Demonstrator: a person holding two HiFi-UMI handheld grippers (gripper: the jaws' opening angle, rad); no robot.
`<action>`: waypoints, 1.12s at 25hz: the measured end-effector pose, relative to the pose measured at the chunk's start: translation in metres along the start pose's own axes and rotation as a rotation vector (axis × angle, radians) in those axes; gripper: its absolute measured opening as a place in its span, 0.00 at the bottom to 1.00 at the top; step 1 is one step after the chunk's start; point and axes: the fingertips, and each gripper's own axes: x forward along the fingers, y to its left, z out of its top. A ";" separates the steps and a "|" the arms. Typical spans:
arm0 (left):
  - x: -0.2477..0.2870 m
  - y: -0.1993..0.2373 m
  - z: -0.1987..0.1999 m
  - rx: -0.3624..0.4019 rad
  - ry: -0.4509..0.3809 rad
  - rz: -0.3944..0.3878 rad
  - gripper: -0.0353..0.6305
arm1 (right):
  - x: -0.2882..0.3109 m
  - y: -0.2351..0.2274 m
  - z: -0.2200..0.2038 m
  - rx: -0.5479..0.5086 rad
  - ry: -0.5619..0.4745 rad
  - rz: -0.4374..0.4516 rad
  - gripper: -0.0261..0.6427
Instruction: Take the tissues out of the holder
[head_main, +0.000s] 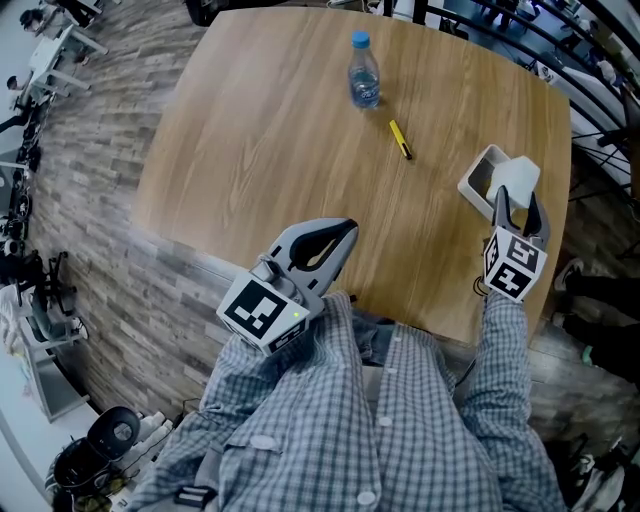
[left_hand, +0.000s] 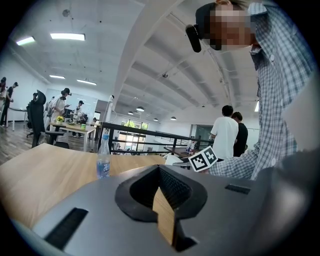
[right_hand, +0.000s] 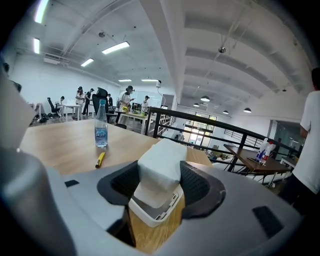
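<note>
A white tissue holder (head_main: 478, 178) lies on the wooden table (head_main: 270, 130) near its right edge. A white wad of tissues (head_main: 518, 178) sticks up out of it. My right gripper (head_main: 516, 200) reaches over the table edge, shut on the tissues. In the right gripper view the tissues (right_hand: 160, 162) stand between both pads, above the holder (right_hand: 155, 212). My left gripper (head_main: 348, 230) hovers over the table's near edge with its jaws shut and nothing in them. Only a thin wedge of tabletop shows between them in the left gripper view (left_hand: 160, 170).
A water bottle (head_main: 365, 75) stands at the far middle of the table, with a yellow pen (head_main: 400, 138) lying a little nearer. A black railing (right_hand: 200, 125) runs behind the table. Several people stand at desks in the background.
</note>
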 end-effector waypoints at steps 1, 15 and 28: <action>0.000 -0.001 0.001 0.002 -0.004 -0.003 0.06 | -0.003 0.001 0.005 -0.005 -0.012 0.000 0.42; -0.015 -0.007 0.007 0.024 -0.054 -0.020 0.06 | -0.071 0.027 0.032 0.032 -0.093 0.079 0.42; -0.018 -0.015 0.009 0.035 -0.078 -0.052 0.06 | -0.120 0.053 0.032 0.029 -0.103 0.151 0.42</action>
